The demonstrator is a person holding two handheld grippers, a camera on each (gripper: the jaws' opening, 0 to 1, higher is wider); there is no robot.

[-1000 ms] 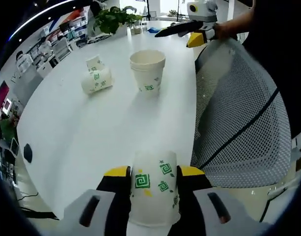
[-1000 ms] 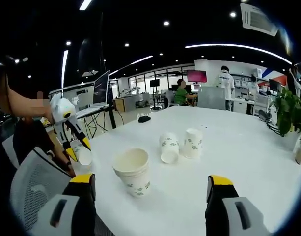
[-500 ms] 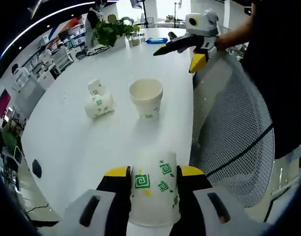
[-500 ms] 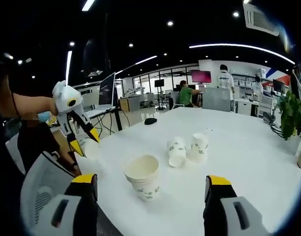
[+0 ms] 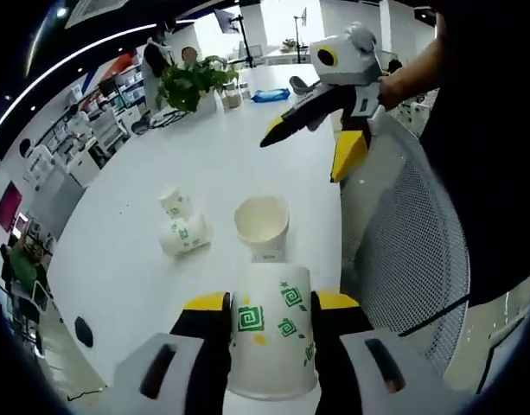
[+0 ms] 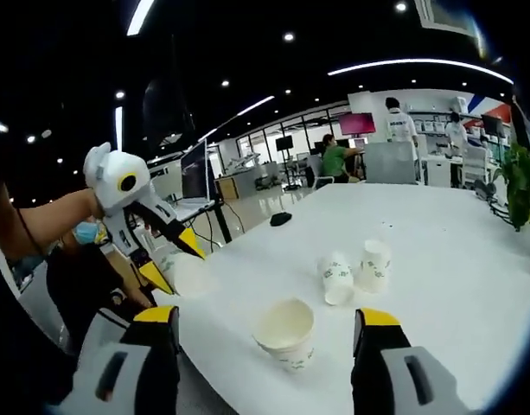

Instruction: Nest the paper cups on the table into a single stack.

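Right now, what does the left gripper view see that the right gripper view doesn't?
Left gripper view: the left claw squeezing a cup, the open right claw ahead, and a mesh chair. Right gripper view: people at far desks. Both: the white table, the upright cup stack and two loose cups beside it.

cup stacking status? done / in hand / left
Done: an upright stack of paper cups stands mouth-up on the white table, apparently already several nested.
In hand: the left gripper is shut on one paper cup; the right gripper is open, carrying nothing.
Left: nest the held cup, then the upright cup and the tipped cup.
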